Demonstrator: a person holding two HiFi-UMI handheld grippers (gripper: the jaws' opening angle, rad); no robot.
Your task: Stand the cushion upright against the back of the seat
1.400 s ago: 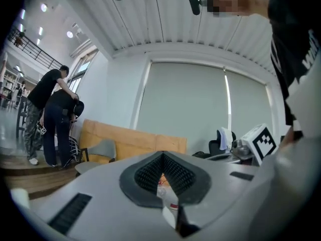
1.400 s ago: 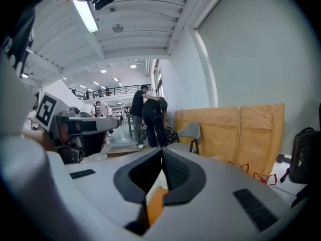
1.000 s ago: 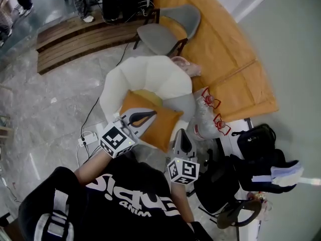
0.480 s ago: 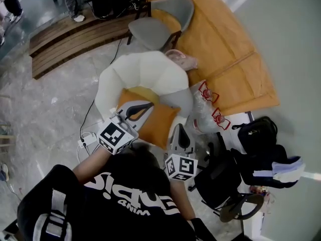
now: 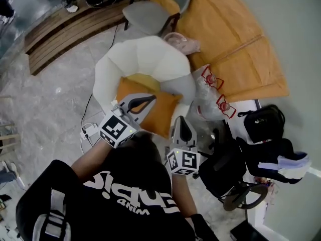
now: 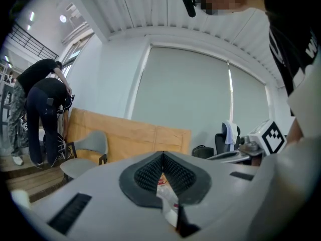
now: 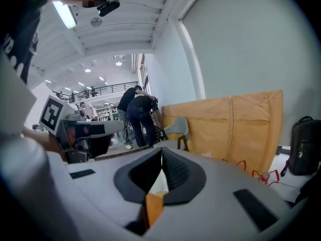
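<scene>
Grey marble floor (image 5: pixel 45 99) filled most of the head view, w/ big tan cardboard sheets (image 5: pixel 225 39) standing along the wall at top right. You stood over a white armchair (image 5: pixel 145 59), its rounded back on the far side from you. Black office chair (image 5: pixel 225 169) sat to your right, and a grey chair (image 5: pixel 150 14) stood beyond the armchair. Orange cushion (image 5: pixel 163 119) lay on the armchair's seat, more flat than upright, one corner pointing at you. A yellow pad (image 5: pixel 143 82) showed btw it and the chair back. Black backpack (image 5: pixel 263 122) stood near the wall. Clear plastic bags (image 5: pixel 208 97) w/ red print sat just right of the armchair. Your L gripper (image 5: pixel 150 99) was over the cushion's left half, aimed at the chair back. Your R gripper (image 5: pixel 181 119) was at the cushion's near right edge. L fingers (image 6: pixel 146 173) and R fingers (image 7: pixel 181 174) were each pressed tight together, w/ nothing held btw them. Orange of the cushion showed only through the slot below the R pair. Can't tell whether either tip touched the fabric.
</scene>
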